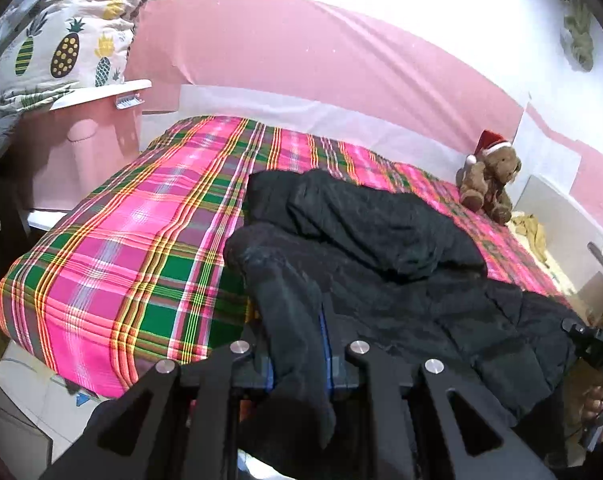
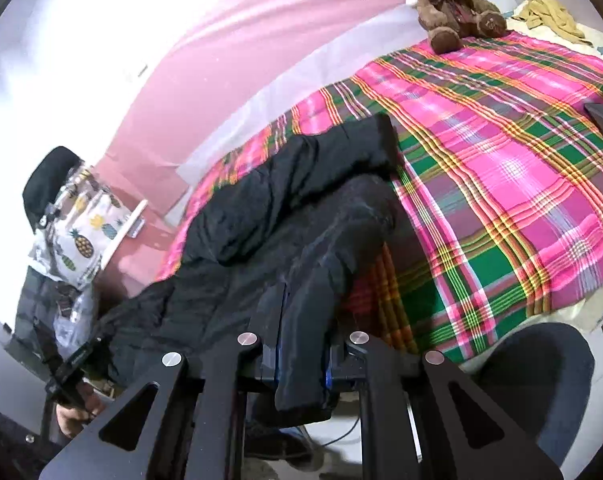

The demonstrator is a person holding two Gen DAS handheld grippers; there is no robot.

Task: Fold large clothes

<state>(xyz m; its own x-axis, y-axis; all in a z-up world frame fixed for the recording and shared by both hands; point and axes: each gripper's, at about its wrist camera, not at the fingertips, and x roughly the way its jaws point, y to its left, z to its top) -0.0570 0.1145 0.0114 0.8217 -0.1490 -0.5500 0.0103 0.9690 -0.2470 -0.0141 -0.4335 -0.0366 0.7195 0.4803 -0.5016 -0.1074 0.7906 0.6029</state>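
Black padded jacket lies on plaid pink-green bed, near edge. Left tongs and right tongs each clamped narrow on jacket hem. Step: lifting hem for first fold. Next: carry hem toward far end, both sides level.

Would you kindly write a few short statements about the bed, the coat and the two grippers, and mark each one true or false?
1. The left gripper is shut on the black coat. True.
2. The right gripper hangs open, away from the coat. False: its jaws are closed on a fold of the coat's black fabric.
3. A teddy bear in a red Santa hat sits on the plaid bedspread. True.
4. The coat is already folded into a neat square. False: it lies rumpled across the bed, with both gripped edges lifted.
5. The bedspread is plain blue. False: it is pink and green plaid.
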